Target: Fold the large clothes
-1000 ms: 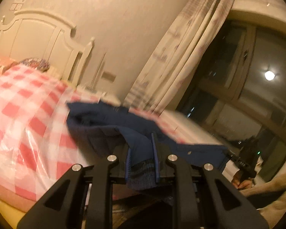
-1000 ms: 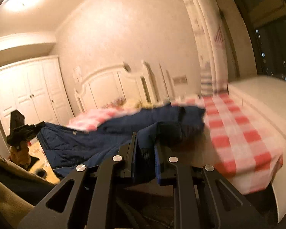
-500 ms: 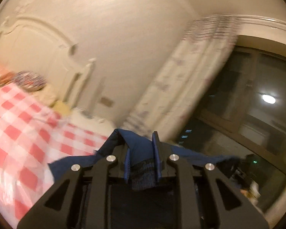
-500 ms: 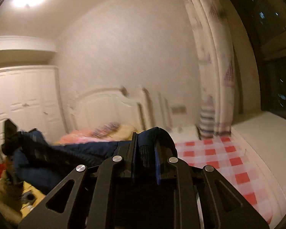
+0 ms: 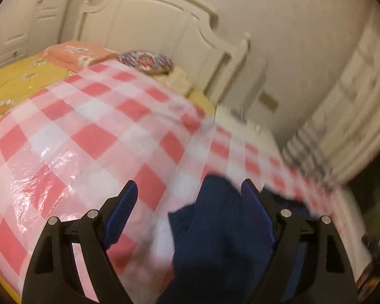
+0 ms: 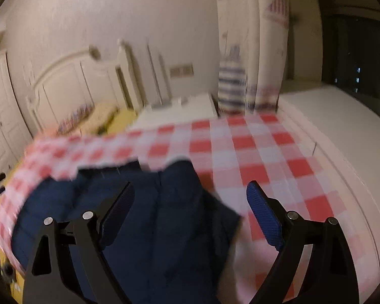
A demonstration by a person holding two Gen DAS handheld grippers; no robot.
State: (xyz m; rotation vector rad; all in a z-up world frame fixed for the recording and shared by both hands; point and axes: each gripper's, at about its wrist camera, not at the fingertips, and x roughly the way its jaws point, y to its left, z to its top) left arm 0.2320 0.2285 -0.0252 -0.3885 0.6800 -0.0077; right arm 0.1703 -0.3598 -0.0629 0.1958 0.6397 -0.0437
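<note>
A dark navy garment [image 6: 152,215] lies on the red-and-white checked cover [image 6: 253,152] of the bed. In the right wrist view my right gripper [image 6: 190,197] hangs over the garment with its jaws opening wide; the cloth lies under and between them, and the blue pads [image 6: 263,210] do not press on it. In the left wrist view my left gripper [image 5: 188,197] is also opening. A bunched fold of the navy garment [image 5: 220,228] rests against the right-hand pad [image 5: 255,210], loose from the left one. Both pictures are blurred by motion.
A cream headboard [image 5: 152,25] stands at the far end, with pillows [image 5: 144,60] and a yellow flowered sheet [image 5: 17,81] in front of it. A curtain [image 6: 240,50] and a dark window [image 6: 354,50] are on the right. A white ledge [image 6: 342,131] runs beside the bed.
Both grippers were shut on the navy garment, carried it in over the bed and tipped downward. Now both stand wide and the cloth has dropped onto the checked cover.
</note>
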